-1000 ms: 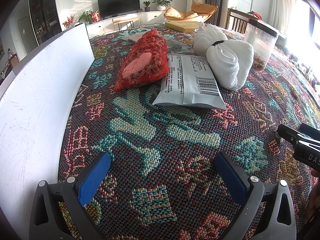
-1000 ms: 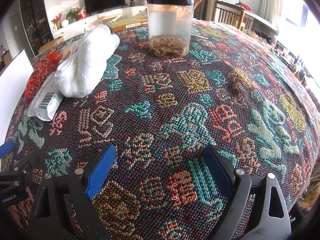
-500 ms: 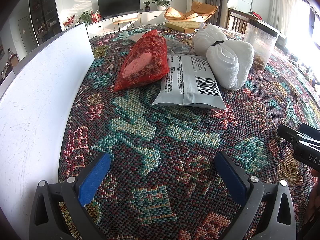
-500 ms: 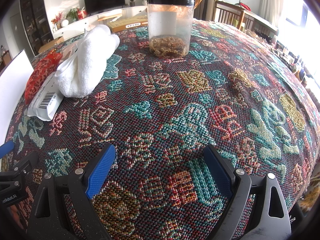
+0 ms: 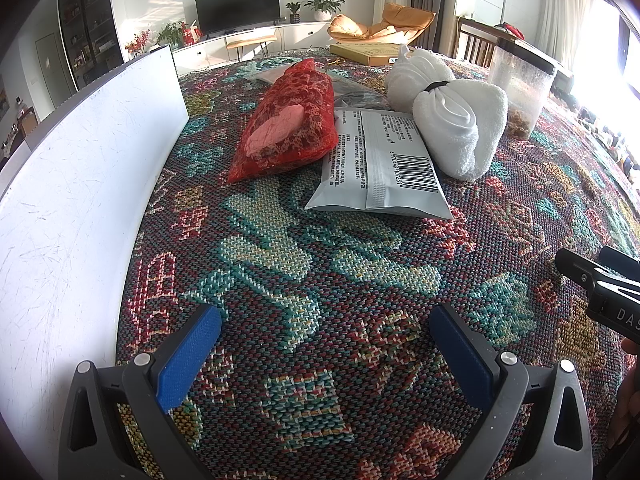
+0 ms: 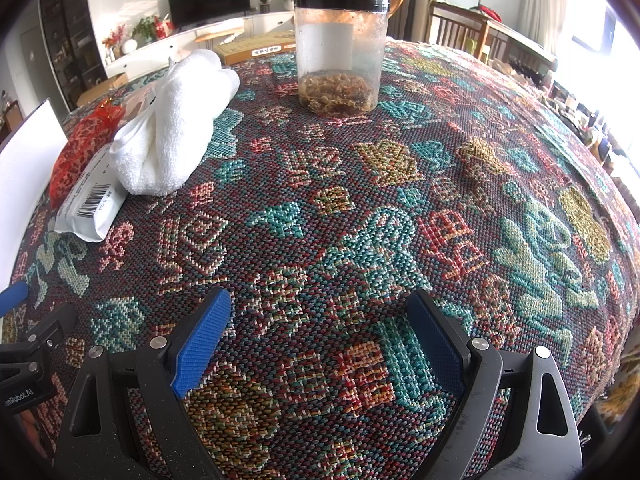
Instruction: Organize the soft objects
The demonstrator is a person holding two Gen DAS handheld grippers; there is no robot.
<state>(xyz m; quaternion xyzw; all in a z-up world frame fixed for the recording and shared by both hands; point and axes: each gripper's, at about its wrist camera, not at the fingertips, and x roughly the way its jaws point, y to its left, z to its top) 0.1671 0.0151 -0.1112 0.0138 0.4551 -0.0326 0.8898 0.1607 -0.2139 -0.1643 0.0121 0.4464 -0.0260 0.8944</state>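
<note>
Toward the tablecloth's [image 5: 360, 264] far-left side lies the red bag [image 5: 294, 118], long axis pointing away. Left gripper [image 5: 326, 344] is nearer; both it and the right gripper [image 6: 320, 336] gape wide, empty.

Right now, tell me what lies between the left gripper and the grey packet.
Nothing but bare patterned tablecloth lies between the open left gripper and the grey packet, as the left wrist view shows.

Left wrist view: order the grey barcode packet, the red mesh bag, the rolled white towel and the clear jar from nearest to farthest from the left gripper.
From the left gripper, open over the cloth:
1. Grey barcode packet, straight ahead, flat.
2. Red mesh bag, ahead left; rolled white towel, ahead right. Too close to call.
3. Clear jar, far right, behind the towel.
</note>
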